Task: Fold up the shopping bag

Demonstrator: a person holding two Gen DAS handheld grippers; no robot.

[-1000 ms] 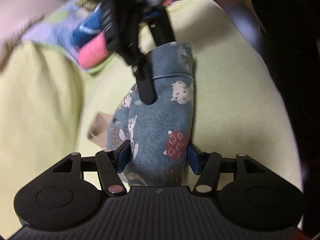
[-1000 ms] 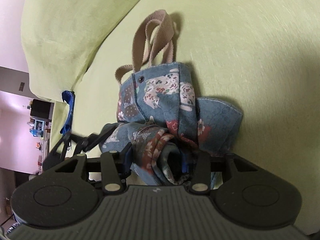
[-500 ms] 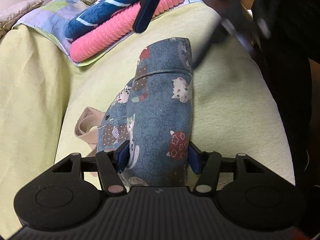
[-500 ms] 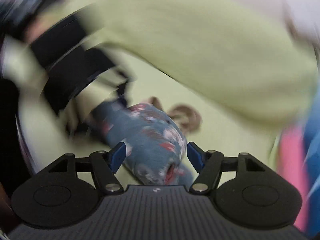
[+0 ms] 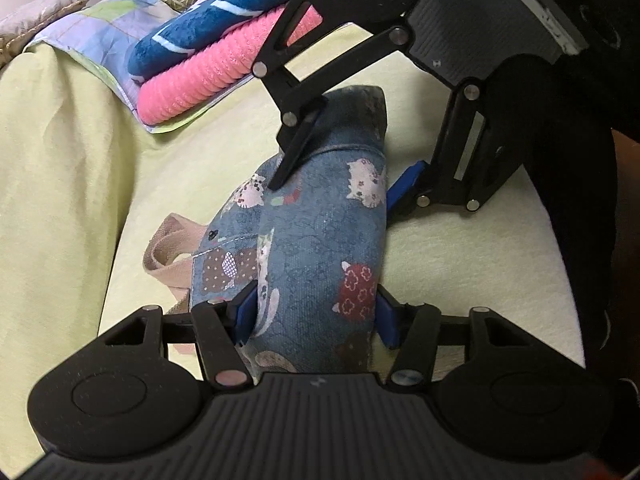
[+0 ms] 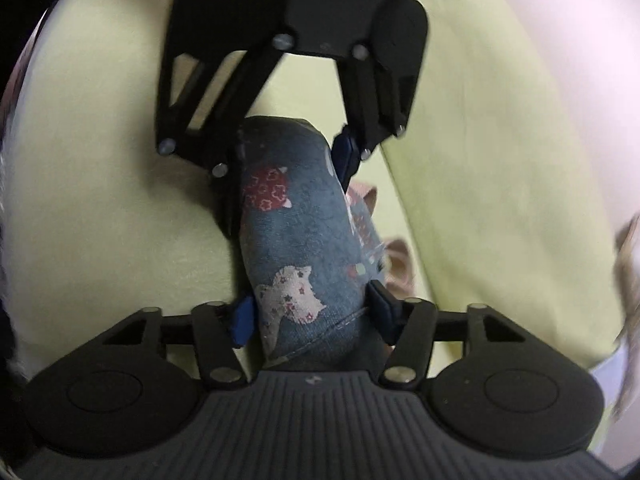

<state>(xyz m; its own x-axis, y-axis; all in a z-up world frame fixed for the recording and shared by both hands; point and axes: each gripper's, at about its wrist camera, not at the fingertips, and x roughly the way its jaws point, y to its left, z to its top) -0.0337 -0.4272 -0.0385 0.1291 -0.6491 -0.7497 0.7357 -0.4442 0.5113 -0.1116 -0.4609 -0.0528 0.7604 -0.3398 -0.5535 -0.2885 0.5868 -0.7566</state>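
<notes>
A blue cat-print shopping bag (image 5: 320, 240) lies rolled into a bundle on a yellow-green cushion (image 5: 460, 272). Its tan handles (image 5: 168, 248) stick out on the left. My left gripper (image 5: 316, 316) is shut on the near end of the roll. Opposite it, my right gripper (image 5: 336, 190) straddles the far end. In the right wrist view the bag (image 6: 296, 240) sits between the right gripper's (image 6: 312, 316) closing jaws. One pad touches the cloth and the other stands a sliver off it. The left gripper (image 6: 288, 204) grips the roll beyond.
Folded pink (image 5: 224, 72) and dark blue (image 5: 224, 20) towels rest on a patchwork cloth (image 5: 100, 28) at the back left. A yellow-green back cushion (image 5: 52, 200) rises on the left. A person's dark clothing (image 5: 580, 240) fills the right side.
My right gripper let go of the bag's end, swung away while rolling over, and came back to straddle the far end, facing the left gripper. The left gripper kept its hold.
</notes>
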